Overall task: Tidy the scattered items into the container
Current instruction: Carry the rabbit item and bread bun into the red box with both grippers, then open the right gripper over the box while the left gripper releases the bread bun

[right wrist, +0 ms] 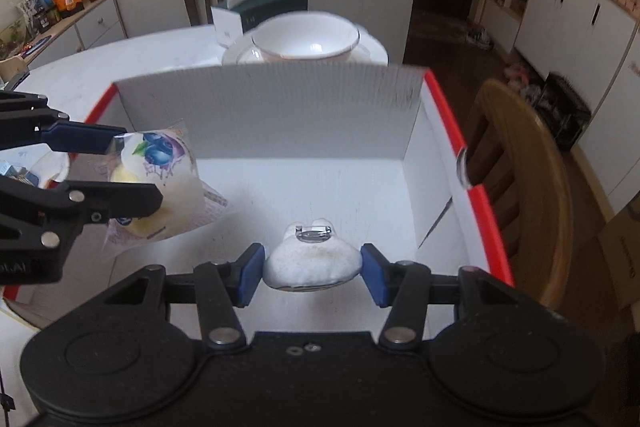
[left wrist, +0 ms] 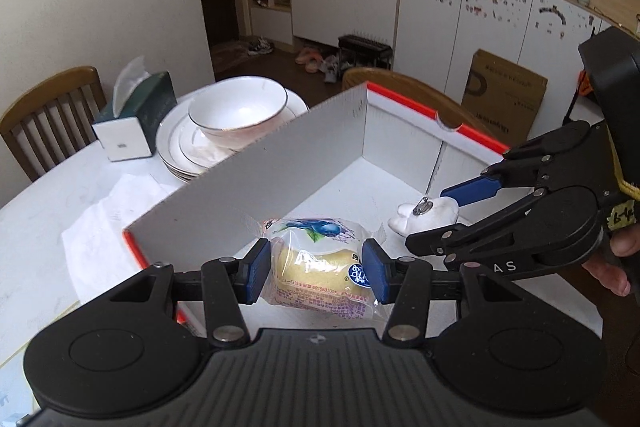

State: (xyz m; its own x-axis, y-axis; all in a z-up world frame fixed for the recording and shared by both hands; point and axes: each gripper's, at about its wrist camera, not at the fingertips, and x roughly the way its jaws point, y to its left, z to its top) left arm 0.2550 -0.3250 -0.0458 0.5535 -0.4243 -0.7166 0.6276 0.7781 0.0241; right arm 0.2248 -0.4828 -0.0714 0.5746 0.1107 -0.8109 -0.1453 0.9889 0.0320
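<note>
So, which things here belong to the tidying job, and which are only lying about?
Belong to the job:
- white box
- wrapped blueberry cake, in the left tool
- white plush toy, in the right tool

Only lying about:
- bowl
- plates
- tissue box

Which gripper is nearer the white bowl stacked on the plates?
Left. The left gripper, holding the blueberry-print snack packet, sits by the box wall closest to the white bowl; the right gripper, holding the white figurine, is farther across the box.

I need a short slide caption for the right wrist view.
Right claw lowers a white plush brooch into the cardboard box.
</note>
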